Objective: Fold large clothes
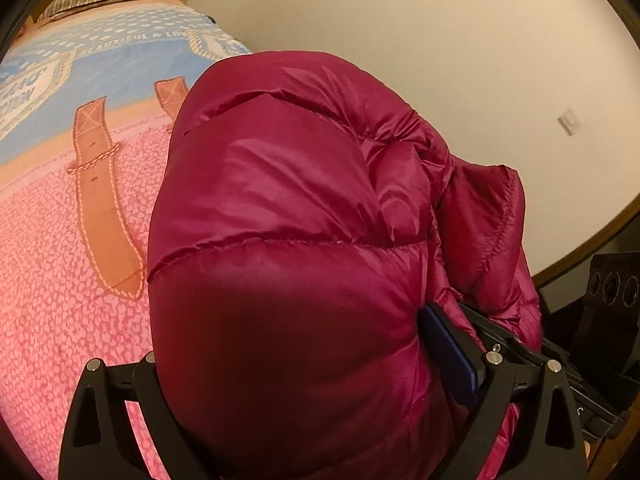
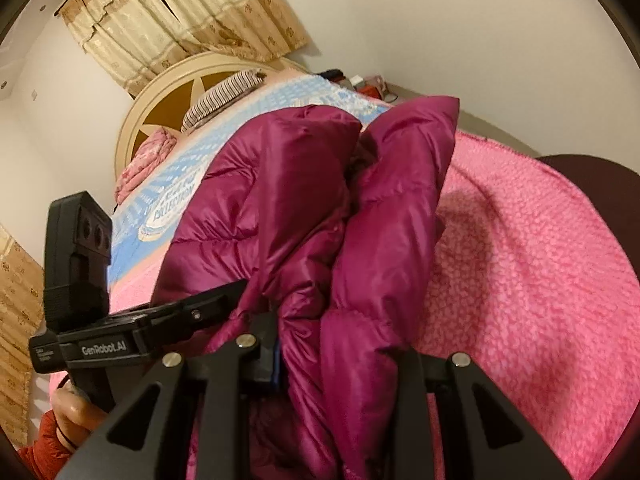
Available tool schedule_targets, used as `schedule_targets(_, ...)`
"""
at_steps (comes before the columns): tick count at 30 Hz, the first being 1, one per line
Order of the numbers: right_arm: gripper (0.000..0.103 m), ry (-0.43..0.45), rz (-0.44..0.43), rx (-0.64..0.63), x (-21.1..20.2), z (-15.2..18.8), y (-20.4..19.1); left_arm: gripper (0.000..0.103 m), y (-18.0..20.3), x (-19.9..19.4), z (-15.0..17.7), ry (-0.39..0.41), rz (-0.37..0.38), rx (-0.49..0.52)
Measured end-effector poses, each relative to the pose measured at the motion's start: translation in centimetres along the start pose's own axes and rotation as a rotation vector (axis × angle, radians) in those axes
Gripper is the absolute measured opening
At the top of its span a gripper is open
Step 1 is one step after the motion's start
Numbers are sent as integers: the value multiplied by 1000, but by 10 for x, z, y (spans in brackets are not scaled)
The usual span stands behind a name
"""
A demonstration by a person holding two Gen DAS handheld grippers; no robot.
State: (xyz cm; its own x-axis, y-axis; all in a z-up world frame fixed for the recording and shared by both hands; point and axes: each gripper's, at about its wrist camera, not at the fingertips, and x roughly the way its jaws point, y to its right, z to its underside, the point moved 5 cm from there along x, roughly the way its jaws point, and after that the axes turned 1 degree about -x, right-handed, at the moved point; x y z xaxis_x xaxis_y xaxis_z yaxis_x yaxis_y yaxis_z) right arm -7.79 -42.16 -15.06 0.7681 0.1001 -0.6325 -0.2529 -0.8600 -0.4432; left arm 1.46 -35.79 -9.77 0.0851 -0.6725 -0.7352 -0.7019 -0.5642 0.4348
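Observation:
A magenta quilted puffer jacket (image 1: 288, 184) hangs bunched above the bed. In the left wrist view it bulges out between my left gripper's (image 1: 288, 340) fingers; the blue pad (image 1: 452, 356) presses into its fabric, and the other fingertip is hidden under the cloth. In the right wrist view, folds of the jacket (image 2: 380, 220) are pinched in my right gripper (image 2: 320, 344), which is shut on them. My left gripper (image 2: 236, 292) grips the same bundle just to the left, held by a hand (image 2: 76, 412) with a red sleeve. The two grippers are close together.
Below lies a bed with a pink fleece blanket (image 2: 520, 280) and a blue printed section (image 1: 120, 64). A striped pillow (image 2: 224, 98) and a rumpled pink cloth (image 2: 144, 164) sit near the cream headboard (image 2: 132, 120). Curtains (image 2: 180, 12) hang behind; a plain wall (image 1: 440, 40) runs alongside.

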Motion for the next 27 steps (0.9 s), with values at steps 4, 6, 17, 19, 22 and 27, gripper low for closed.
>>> schedule_targets(4,28,-10,-7,0,4,-1,10,97,-7,11,-6,1,-50,9)
schedule_targets(6,28,-25,-1,20,10,-1,18,97,-9,17,-5,-2,-83,16)
schedule_targets(17,47,3,12,121,2,16,39,102,-14,43,-2,32,-192,60)
schedule_targets(19,63,4,57,139,-12,20,45,102,-13,35,2,35,-182,65)
schedule_targets(22,72,86,122,135,-48,24,40,102,-18,14,10,49,-194,51)
schedule_targets(27,78,227,263,58,-112,42,17,102,-7,-38,32,106,-290,90)
